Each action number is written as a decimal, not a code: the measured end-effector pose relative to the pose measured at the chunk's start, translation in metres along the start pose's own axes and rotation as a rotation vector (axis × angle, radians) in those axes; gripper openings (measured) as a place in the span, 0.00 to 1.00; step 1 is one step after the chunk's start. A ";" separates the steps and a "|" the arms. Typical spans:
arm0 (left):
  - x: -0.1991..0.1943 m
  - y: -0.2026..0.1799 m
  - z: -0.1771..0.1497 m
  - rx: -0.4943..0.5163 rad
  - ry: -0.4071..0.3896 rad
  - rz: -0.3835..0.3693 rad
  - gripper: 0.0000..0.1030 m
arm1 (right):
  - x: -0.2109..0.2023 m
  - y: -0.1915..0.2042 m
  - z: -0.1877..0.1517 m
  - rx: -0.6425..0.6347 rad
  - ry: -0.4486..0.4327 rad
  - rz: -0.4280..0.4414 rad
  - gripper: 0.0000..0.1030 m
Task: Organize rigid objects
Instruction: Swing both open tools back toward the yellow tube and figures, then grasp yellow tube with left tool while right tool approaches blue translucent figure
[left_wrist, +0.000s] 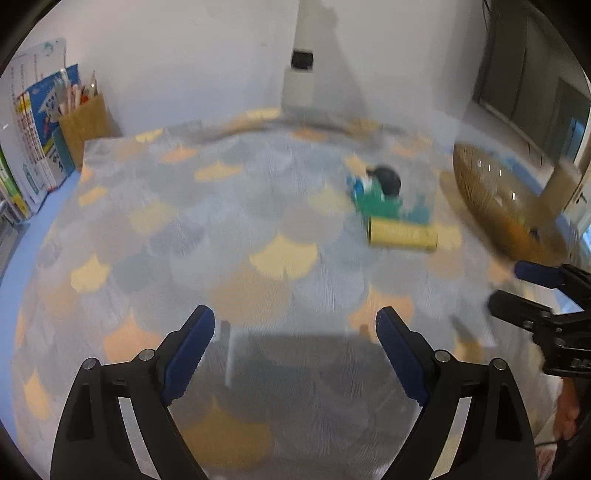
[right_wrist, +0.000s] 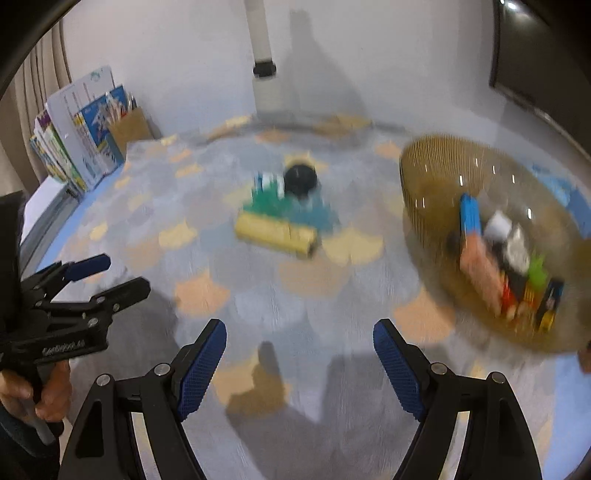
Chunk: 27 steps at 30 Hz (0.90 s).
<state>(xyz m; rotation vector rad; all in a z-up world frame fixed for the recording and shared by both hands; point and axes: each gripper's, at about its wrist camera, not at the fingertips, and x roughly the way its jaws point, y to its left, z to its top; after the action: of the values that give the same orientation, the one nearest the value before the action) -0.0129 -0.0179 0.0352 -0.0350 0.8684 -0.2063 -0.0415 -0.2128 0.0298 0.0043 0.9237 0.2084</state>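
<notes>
On the table's patterned cloth (right_wrist: 258, 295) — grey-blue with pale orange and yellow fan shapes — a small cluster of loose things lies near the middle. Nearest is a yellow tube (right_wrist: 276, 233) on its side; just behind it and touching or nearly so sit a green block (right_wrist: 266, 205) and a teal piece (right_wrist: 317, 216), with a black round object (right_wrist: 300, 180) at the back. A small blue-and-white item (right_wrist: 265, 180) stands just beside the black one; blur hides what it is.

To the right of that cluster, apart from it, stands a wide woven basket (right_wrist: 428, 173). Inside it lie several things packed together: a blue bar (right_wrist: 470, 214), a pinkish box (right_wrist: 480, 269), something white (right_wrist: 498, 223), a bright green piece (right_wrist: 535, 275) and a few darker items too smeared to name.

The right gripper (right_wrist: 299, 345) hangs above bare cloth with its blue-padded fingers spread wide and nothing between them. The left gripper (left_wrist: 295, 332) likewise hangs over empty cloth, its fingers well apart and holding nothing; in the right wrist view it shows at the left edge, held by a hand (right_wrist: 35, 391).

At the far left of the table, against the white wall (right_wrist: 184, 55), books (right_wrist: 74, 147) lean upright beside a brown paper holder (right_wrist: 129, 127) with pens in it.
</notes>
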 end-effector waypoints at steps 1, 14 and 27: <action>0.001 0.001 0.003 -0.005 -0.003 -0.003 0.86 | 0.006 0.002 0.008 -0.005 0.001 -0.008 0.80; 0.026 0.019 0.009 -0.043 0.032 -0.020 0.86 | 0.088 0.023 0.054 0.013 0.030 0.107 0.76; 0.041 0.018 0.033 -0.143 0.081 -0.149 0.86 | 0.058 -0.010 0.047 0.135 -0.007 0.120 0.59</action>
<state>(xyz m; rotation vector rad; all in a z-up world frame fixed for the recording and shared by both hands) 0.0407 -0.0099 0.0234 -0.2264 0.9615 -0.2863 0.0310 -0.2084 0.0114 0.1853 0.9295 0.2570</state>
